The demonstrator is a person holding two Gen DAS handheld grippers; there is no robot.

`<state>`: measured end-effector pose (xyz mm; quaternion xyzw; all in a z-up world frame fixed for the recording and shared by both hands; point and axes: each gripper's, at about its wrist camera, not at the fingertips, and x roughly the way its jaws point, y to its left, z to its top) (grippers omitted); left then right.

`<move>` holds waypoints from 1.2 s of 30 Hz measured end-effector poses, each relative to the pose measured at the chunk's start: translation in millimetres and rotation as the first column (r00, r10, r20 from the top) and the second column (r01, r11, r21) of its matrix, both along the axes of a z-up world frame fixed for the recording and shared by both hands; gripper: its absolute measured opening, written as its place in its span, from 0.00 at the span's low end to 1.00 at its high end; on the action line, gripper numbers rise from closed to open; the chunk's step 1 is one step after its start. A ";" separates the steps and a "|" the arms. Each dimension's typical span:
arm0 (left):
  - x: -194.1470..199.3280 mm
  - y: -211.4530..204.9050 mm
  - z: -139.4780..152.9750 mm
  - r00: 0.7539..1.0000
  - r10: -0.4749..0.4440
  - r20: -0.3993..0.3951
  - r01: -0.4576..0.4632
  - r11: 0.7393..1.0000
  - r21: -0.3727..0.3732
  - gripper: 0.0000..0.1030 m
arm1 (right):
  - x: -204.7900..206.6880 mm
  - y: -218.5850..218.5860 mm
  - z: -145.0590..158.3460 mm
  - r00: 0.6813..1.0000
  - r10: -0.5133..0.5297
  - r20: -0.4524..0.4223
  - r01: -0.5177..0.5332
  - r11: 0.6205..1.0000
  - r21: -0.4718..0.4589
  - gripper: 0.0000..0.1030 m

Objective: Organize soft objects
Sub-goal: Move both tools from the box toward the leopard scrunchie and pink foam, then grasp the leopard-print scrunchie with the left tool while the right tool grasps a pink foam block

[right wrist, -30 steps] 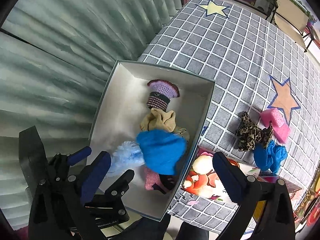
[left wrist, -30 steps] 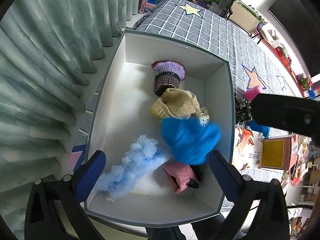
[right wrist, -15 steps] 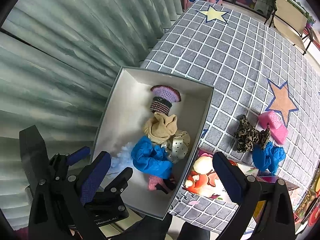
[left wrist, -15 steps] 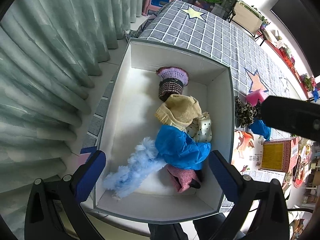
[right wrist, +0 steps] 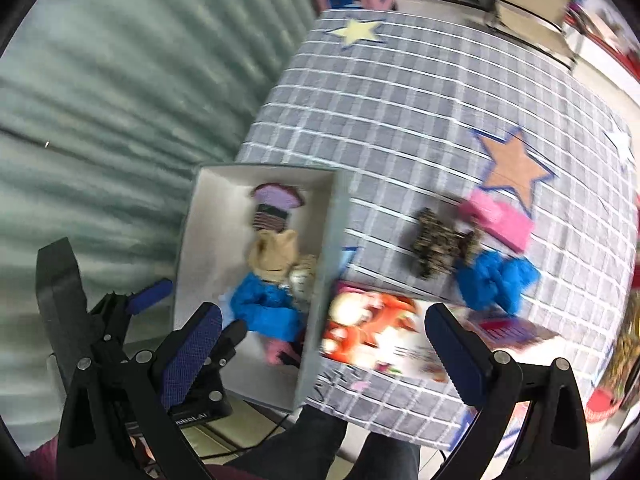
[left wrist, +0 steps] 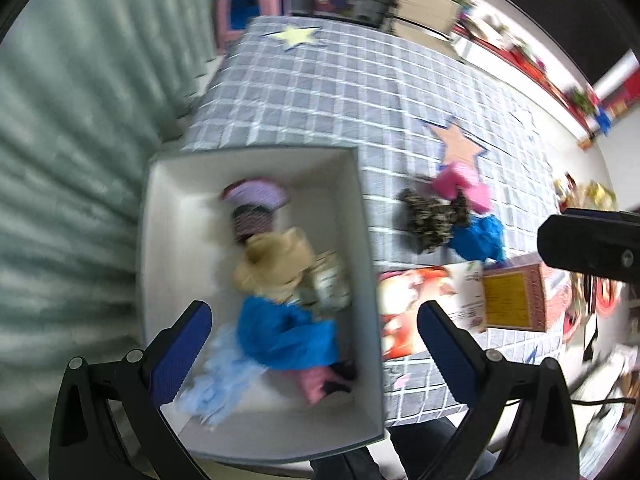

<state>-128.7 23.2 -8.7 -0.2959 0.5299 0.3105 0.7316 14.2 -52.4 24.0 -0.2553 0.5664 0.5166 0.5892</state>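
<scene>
Left tool and right tool: both spread wide, empty, touching nothing. White box on worktop holds blue cloth. Right view alone shows left tool from outside, low left. Second blue cloth lies outside, beside leopard-print piece.

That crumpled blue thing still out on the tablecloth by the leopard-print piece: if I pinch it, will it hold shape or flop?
Likely floppy: the blue item lies bunched in loose folds, so expect it to drape from the pinch. It looks thin and probably light. It touches the leopard-print piece, which may drag along. Blur hides its exact material.
</scene>
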 end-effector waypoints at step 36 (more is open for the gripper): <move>210.1 29.8 -146.4 0.945 -0.166 -0.283 0.094 0.963 -0.252 1.00 | 235.2 -30.6 -158.8 0.963 -0.217 -0.158 0.167 0.944 -0.283 0.99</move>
